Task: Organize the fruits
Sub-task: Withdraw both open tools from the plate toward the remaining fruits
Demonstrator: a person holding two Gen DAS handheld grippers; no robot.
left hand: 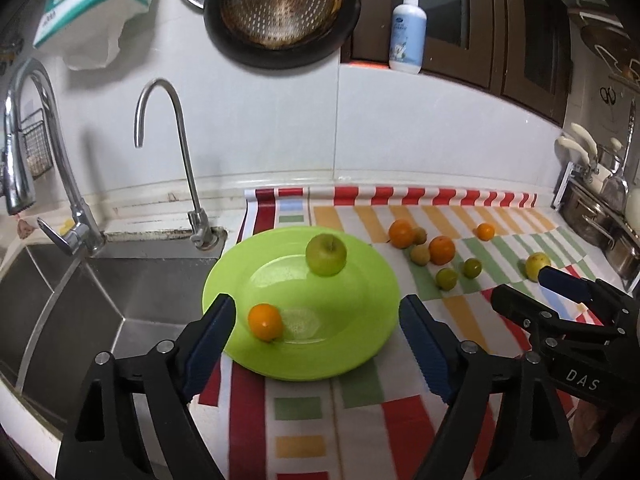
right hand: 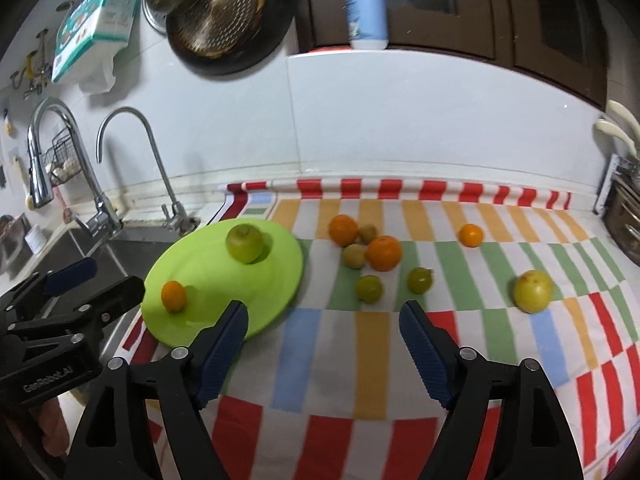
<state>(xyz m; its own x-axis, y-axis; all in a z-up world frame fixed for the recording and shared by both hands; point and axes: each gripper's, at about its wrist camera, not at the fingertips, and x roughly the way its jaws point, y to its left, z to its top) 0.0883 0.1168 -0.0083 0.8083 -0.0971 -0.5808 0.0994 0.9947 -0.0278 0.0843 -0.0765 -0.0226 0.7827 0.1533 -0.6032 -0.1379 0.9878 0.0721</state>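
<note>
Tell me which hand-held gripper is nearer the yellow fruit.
Right. The right hand-held gripper hovers open just left of the yellow fruit; the left hand-held gripper hangs open over the plate.

- Lime-green plate (left hand: 372, 280) carries a green apple (left hand: 326, 255) and an orange (left hand: 265, 322) (at 7 o'clock).
- Cloth (right hand: 372, 352): red, orange, green, blue checks on white.

A striped cloth (right hand: 372, 360) in red, orange, green and blue covers a kitchen counter beside a stainless steel sink (left hand: 80, 304). Two chrome taps rise behind the basin: a slim gooseneck tap (left hand: 176, 152) and a larger pull-down faucet (left hand: 44, 136). On the white tiled wall hang a dark pan holding a perforated metal strainer (left hand: 280, 8) and a pack of tissues (left hand: 92, 0). A pump bottle (left hand: 408, 36) stands on the ledge above.
</note>
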